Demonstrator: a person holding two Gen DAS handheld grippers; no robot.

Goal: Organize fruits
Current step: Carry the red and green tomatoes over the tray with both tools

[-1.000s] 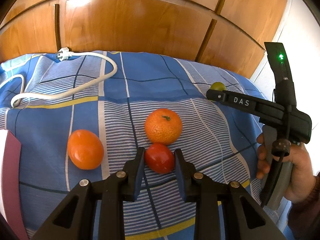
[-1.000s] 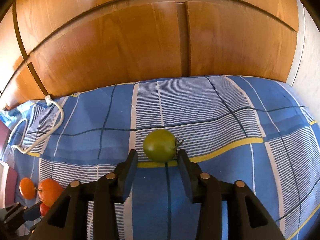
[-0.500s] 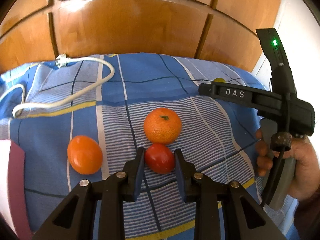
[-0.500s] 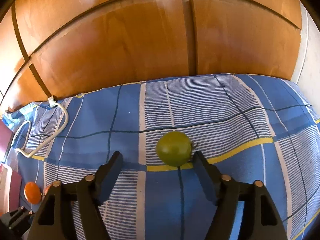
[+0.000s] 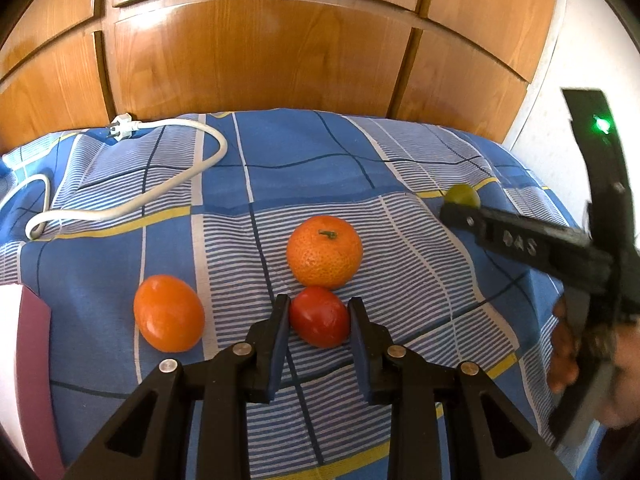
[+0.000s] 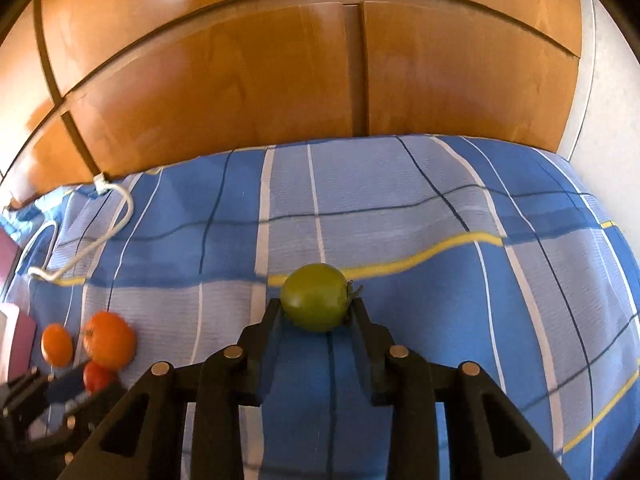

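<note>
Fruits look partly gathered on the blue checked bedspread [image 5: 320, 160]: left gripper [image 5: 319, 316] is clamped on the red tomato [image 5: 319, 317] just near of the mandarin [image 5: 325, 251], with the smooth orange fruit [image 5: 168, 313] to their left, while only the right wrist view shows the right gripper [image 6: 316, 306] closing around the green tomato [image 6: 314, 297] far right, not yet brought over.

We see only the top of the green tomato [image 5: 463, 195] in the left view; the right gripper [image 5: 456, 213], motion-blurred, covers the rest. Maroon obj [image 5: 34, 380] cut off at the left edge. Hand [image 5: 576, 354] blurred, partly out of frame.
</note>
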